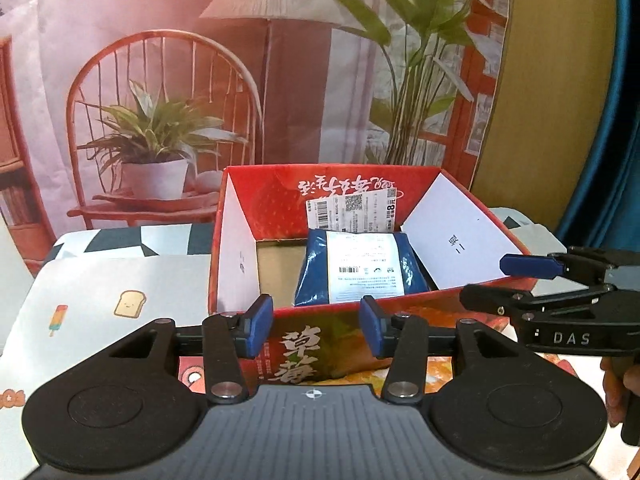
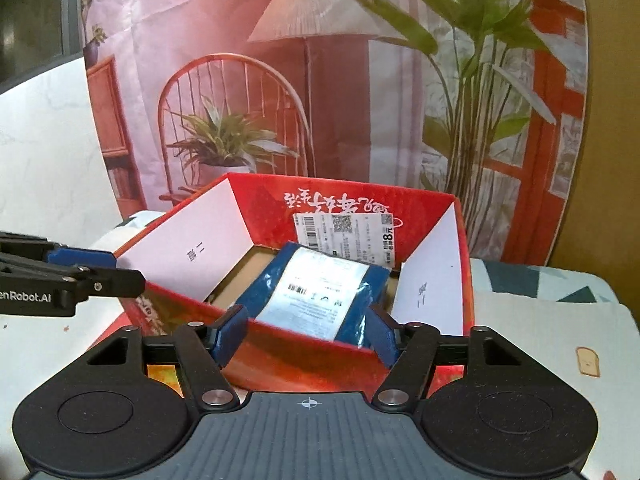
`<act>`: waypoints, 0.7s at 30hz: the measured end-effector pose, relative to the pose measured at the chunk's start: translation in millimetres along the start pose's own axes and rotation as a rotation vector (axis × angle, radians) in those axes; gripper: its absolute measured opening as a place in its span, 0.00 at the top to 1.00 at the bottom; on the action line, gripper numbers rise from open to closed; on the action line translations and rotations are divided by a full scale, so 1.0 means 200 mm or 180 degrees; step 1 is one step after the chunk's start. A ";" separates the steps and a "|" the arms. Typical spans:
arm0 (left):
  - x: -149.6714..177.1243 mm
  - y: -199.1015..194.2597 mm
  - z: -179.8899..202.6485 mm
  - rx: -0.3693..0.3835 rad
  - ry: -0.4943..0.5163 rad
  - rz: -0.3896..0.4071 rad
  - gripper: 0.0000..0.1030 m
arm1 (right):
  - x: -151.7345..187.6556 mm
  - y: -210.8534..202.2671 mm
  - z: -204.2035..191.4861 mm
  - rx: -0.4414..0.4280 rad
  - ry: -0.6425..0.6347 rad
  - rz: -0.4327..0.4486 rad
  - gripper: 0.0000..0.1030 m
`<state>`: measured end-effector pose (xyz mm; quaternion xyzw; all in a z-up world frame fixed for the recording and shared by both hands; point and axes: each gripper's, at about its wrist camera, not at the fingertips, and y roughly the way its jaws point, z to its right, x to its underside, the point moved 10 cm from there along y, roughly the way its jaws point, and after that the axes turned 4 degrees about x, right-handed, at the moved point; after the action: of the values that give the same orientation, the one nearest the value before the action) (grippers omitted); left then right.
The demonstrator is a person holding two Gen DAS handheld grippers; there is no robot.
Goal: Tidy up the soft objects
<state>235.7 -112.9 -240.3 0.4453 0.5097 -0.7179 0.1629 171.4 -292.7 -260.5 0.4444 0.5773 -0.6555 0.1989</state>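
A blue soft parcel with a white shipping label lies inside an open red strawberry-print box. My left gripper hovers just before the box's near wall, open, its blue pads empty. In the right wrist view the same parcel leans in the box. My right gripper is open at the near wall, and nothing touches its pads. Each gripper shows in the other's view: the right gripper at the box's right flap, the left gripper at its left flap.
The box's white inner flaps stand spread outward. The table cover carries toast and popsicle pictures. A printed backdrop of a chair and plants hangs close behind the box. A person's hand holds the right gripper.
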 end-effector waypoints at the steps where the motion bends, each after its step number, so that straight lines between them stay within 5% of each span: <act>1: 0.00 -0.02 0.00 0.0006 -0.0006 0.0015 0.51 | 0.01 -0.02 -0.01 -0.0007 0.0017 0.0011 0.40; 21: 0.38 -0.19 -0.01 0.0271 -0.0382 -0.0109 0.51 | 0.33 -0.23 -0.12 -0.0104 0.0316 -0.0064 0.40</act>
<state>168.2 -78.1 -279.4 0.3992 0.4757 -0.7669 0.1618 109.3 -241.4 -285.9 0.4673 0.6015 -0.6250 0.1706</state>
